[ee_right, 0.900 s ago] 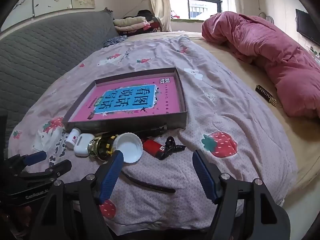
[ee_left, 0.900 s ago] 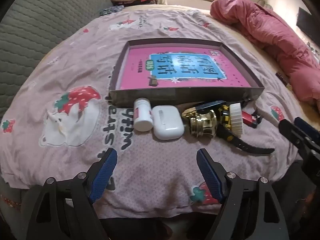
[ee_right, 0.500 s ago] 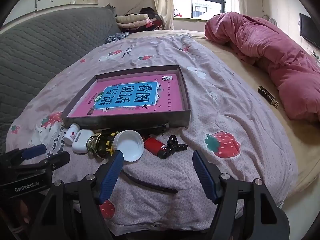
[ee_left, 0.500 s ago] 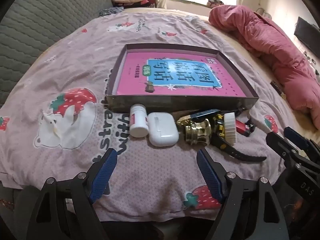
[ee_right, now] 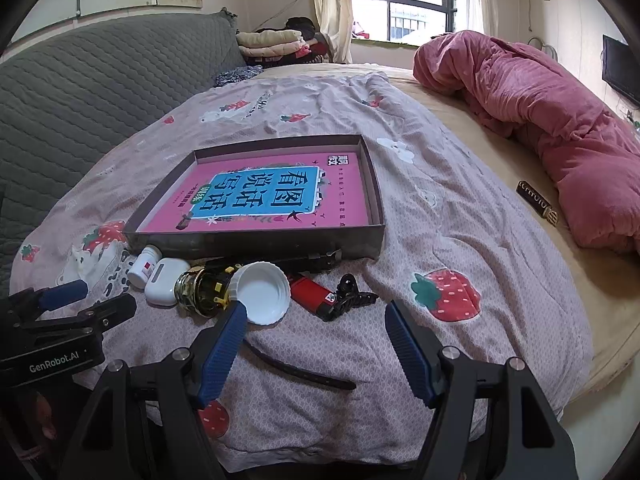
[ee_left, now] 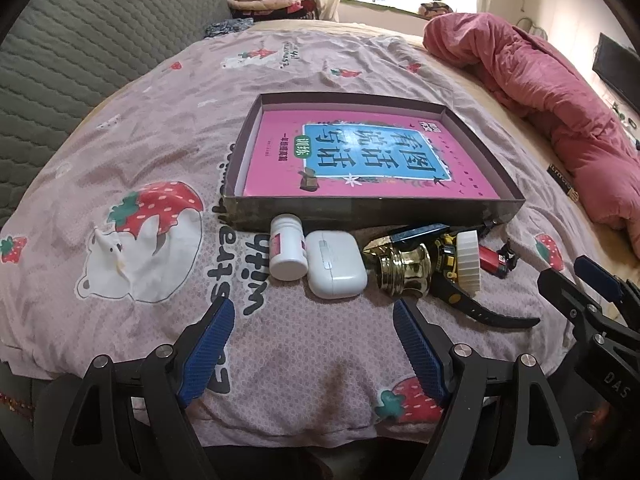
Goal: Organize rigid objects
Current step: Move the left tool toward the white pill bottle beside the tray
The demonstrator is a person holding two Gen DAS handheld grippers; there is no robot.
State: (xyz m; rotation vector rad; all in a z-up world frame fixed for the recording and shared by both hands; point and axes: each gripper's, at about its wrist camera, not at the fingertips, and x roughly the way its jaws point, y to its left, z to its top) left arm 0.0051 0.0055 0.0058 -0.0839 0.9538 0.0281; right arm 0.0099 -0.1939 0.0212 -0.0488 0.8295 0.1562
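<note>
A shallow dark box (ee_left: pixel 360 216) (ee_right: pixel 256 242) holding a pink book (ee_left: pixel 360 156) lies on the bed. In front of it lie a white pill bottle (ee_left: pixel 286 252) (ee_right: pixel 144 266), a white earbud case (ee_left: pixel 334 262) (ee_right: pixel 164 282), a gold jar (ee_left: pixel 404 268) (ee_right: pixel 200 290), a white lid (ee_left: pixel 468 260) (ee_right: pixel 264 292), a red lighter (ee_left: pixel 490 258) (ee_right: pixel 310 290), a black clip (ee_right: pixel 352 292) and a black watch strap (ee_left: pixel 480 308) (ee_right: pixel 300 370). My left gripper (ee_left: pixel 310 344) is open and empty, just short of the bottle and case. My right gripper (ee_right: pixel 316 352) is open and empty, near the lid and lighter.
A pink duvet (ee_right: pixel 540 120) is heaped on the right side of the bed. A small dark bar (ee_right: pixel 536 202) lies beside it. A grey quilted headboard (ee_right: pixel 92 92) stands on the left. Folded clothes (ee_right: pixel 272 42) lie at the far end.
Both grippers have risen and pulled back slightly, so the views look a little higher over the bed. The objects have not moved. Both grippers stay open.
</note>
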